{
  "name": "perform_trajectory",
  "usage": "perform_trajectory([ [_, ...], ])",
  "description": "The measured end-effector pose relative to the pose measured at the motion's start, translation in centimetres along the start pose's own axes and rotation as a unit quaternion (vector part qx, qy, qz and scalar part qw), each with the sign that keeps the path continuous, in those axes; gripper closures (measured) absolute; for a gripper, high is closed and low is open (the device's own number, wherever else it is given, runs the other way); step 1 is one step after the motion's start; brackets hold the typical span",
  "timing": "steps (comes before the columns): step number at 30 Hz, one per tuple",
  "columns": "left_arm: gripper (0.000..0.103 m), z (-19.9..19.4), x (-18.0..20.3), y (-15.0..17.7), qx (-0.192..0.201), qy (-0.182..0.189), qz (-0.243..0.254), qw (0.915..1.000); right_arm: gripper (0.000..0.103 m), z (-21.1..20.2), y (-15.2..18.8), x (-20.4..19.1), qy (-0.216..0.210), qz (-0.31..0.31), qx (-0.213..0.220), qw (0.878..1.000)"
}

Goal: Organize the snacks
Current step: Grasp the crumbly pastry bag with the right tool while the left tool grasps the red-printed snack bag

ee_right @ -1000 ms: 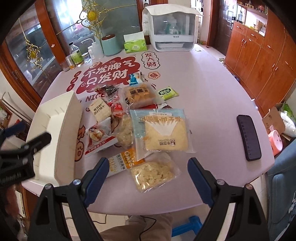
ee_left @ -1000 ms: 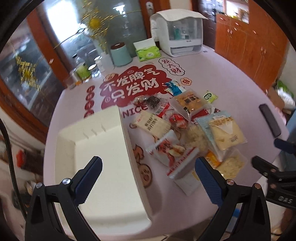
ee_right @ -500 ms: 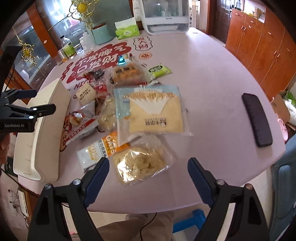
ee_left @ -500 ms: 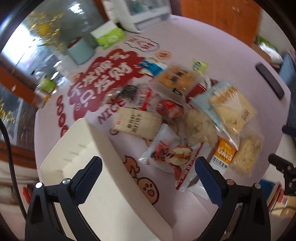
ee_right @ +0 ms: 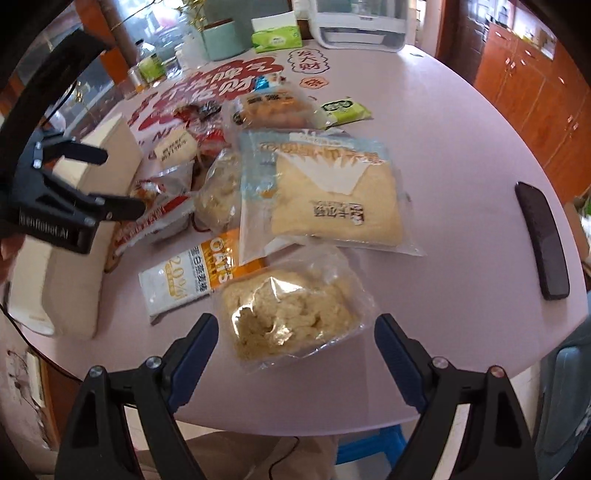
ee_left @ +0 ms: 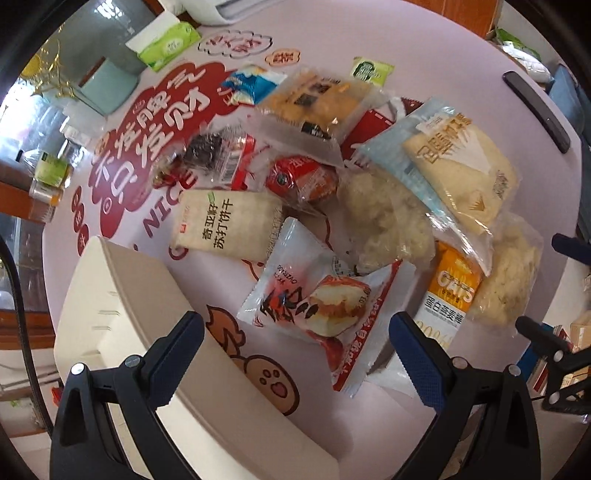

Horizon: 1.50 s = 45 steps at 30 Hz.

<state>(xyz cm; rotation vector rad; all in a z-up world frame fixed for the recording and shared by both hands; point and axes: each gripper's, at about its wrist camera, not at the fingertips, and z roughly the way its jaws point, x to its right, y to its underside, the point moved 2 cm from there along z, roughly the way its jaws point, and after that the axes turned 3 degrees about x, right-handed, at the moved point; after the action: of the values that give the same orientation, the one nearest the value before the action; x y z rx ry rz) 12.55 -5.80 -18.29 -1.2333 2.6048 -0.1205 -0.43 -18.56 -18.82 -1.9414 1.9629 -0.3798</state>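
Observation:
Several snack packs lie heaped on the pink table (ee_right: 461, 206). My left gripper (ee_left: 295, 354) is open just above a white-and-red cake pack (ee_left: 314, 302), beside a cream bin (ee_left: 122, 317) at its left. A beige cracker pack (ee_left: 225, 229) lies behind. My right gripper (ee_right: 295, 343) is open over a clear bag of pale crumbly snack (ee_right: 291, 314). An orange oats sachet (ee_right: 192, 277) and a large toast bag (ee_right: 332, 195) lie beyond it. The left gripper also shows in the right wrist view (ee_right: 114, 181).
A black phone (ee_right: 543, 236) lies at the table's right edge. A green tissue pack (ee_right: 275, 37), a teal canister (ee_right: 221, 40), bottles and a white appliance (ee_right: 362, 26) stand at the far side. The cream bin (ee_right: 77, 266) sits at the left front edge.
Both grippers have come down and forward toward the snacks: the left now over the cake pack, the right over the crumbly snack bag. Both stay open.

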Motion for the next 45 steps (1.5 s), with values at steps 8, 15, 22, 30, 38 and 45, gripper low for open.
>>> perform_trajectory([
  [8,0.003,2.4,-1.1,-0.8,-0.036,0.018,-0.025,0.9989,0.012,2.4,0.6,-1.1,0.027,-0.056,-0.007,0.998],
  [15,0.001,4.1,-2.1,-1.1,-0.068,0.074,-0.074,0.9922,0.002,3.5,0.2,-2.3,0.038,-0.100,-0.001,0.994],
  [22,0.000,5.4,-2.1,-1.3,-0.086,0.093,-0.085,0.9883,0.000,4.7,0.0,-3.2,0.055,-0.131,-0.008,0.990],
  [30,0.010,8.8,-0.5,0.3,-0.120,0.067,-0.075,0.9877,0.000,5.2,-0.3,-3.2,0.042,-0.136,-0.020,0.990],
  [38,0.035,8.2,0.3,2.0,-0.086,0.052,-0.081,0.9917,0.012,5.6,-1.2,-2.6,0.019,-0.136,-0.022,0.990],
  [45,0.043,4.6,0.7,3.0,-0.038,0.044,-0.094,0.9939,0.013,4.2,-1.2,-1.9,-0.013,-0.119,-0.032,0.992],
])
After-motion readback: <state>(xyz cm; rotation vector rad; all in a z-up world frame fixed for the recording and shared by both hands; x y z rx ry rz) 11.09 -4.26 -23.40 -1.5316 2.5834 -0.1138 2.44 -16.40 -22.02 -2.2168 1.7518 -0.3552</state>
